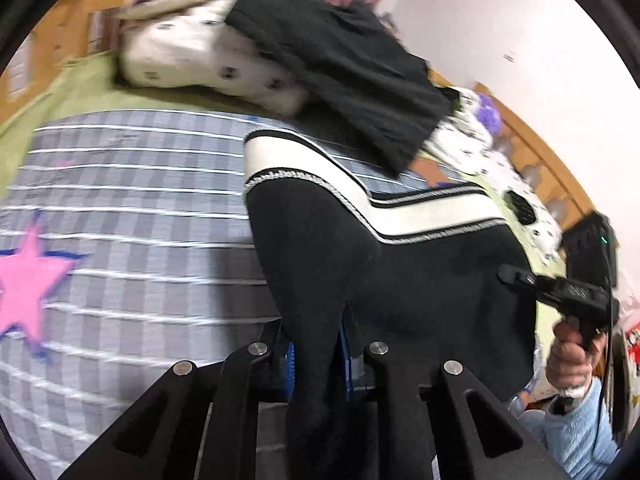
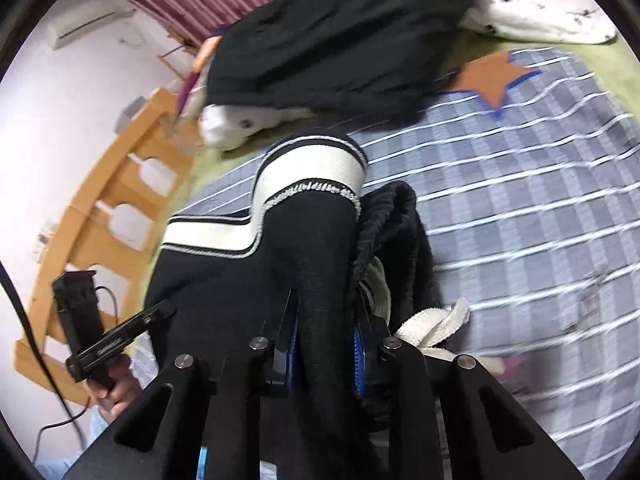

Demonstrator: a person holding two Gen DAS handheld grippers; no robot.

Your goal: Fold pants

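Note:
Black pants [image 1: 320, 232] with a white side stripe [image 1: 304, 160] hang lifted over the bed. My left gripper [image 1: 318, 344] is shut on a bunch of the black fabric. My right gripper [image 2: 326, 344] is shut on the pants [image 2: 316, 240] near the waistband, where a white drawstring [image 2: 432, 322] hangs out. The stripe shows in the right wrist view [image 2: 312, 164]. Each view shows the other gripper held in a hand: the right one [image 1: 560, 292] and the left one [image 2: 116, 336].
The bed has a grey checked sheet [image 1: 132, 200] with a pink star [image 1: 28, 276] and an orange star [image 2: 492, 76]. A black garment [image 1: 340, 60] lies over a white spotted pillow [image 1: 208, 56] at the back. A wooden bed rail [image 2: 104, 200] runs along the side.

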